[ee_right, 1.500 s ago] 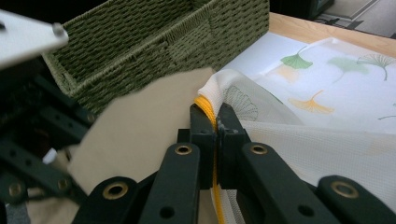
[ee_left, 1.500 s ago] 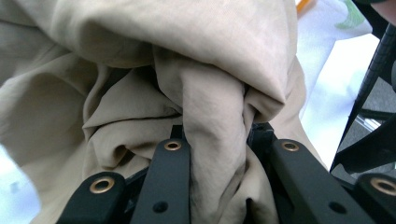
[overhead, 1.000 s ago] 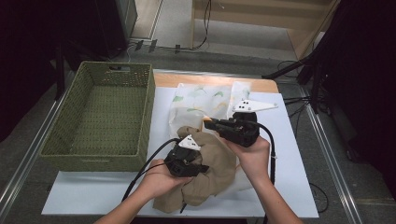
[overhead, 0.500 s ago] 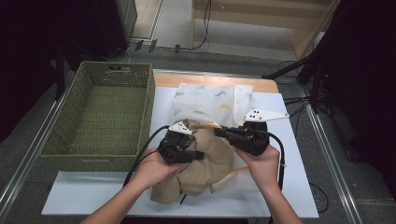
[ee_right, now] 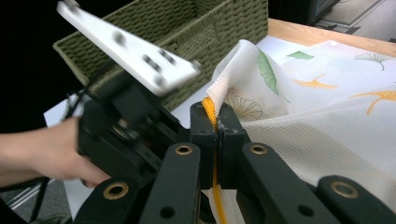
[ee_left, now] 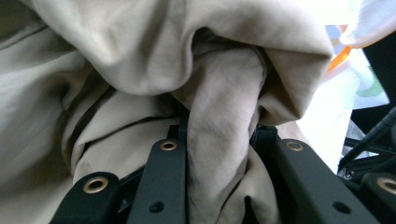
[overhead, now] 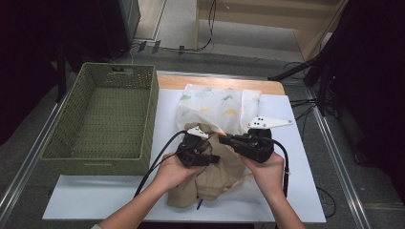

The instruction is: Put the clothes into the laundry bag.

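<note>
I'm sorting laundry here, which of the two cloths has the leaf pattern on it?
The white cloth pinched by the right gripper carries green and orange leaf prints. The beige cloth in the left gripper is plain.

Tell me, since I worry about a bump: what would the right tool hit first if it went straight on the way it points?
Probably the left tool. The right tool, shut on the leaf-print cloth's orange edge, points at it, with the green basket farther behind. Depth is unclear, so the gap is uncertain.
</note>
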{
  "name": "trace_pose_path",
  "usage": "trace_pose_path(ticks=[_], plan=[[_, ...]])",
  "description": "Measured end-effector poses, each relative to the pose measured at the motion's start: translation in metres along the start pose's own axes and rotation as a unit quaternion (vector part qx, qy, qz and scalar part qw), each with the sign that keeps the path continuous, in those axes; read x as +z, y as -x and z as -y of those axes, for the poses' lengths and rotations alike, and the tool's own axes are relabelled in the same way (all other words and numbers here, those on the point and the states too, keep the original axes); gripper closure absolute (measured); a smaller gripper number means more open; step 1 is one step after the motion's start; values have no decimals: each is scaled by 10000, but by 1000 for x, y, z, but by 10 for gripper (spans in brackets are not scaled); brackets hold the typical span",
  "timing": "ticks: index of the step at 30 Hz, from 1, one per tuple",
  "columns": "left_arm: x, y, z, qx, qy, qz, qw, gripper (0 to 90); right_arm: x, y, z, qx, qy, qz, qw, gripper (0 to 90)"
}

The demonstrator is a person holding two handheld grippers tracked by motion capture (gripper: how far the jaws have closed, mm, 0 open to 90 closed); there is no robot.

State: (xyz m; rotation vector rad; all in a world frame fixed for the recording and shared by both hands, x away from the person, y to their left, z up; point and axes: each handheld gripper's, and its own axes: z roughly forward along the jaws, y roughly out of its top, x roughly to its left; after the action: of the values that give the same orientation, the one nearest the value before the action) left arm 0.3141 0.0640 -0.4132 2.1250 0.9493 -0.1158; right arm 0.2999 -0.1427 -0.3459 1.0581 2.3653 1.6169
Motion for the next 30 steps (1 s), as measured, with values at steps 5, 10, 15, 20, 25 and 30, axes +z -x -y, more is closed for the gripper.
trace_pose_path(ticks=[5,10,15,20,25,30], plan=[[10,-7,2,-74,-26,150,9999,689,-6,-1,0,236,109,-380,9989,887],[1,-10,4,-64,12,291,9996,540,3,3,14,-23,-198,110,9997,887],[-9,-8,6,336,-69,354,9988,402,5,8,25,-104,-266,121,9995,885],[-27,-6,8,432,43,313,9986,343,7,11,30,-20,-341,144,9993,885],[-47,-2,14,645,70,187,9977,334,8,13,34,8,-361,129,9993,885],[-62,-1,26,920,-101,78,9957,360,10,13,32,-61,-398,116,9991,884]])
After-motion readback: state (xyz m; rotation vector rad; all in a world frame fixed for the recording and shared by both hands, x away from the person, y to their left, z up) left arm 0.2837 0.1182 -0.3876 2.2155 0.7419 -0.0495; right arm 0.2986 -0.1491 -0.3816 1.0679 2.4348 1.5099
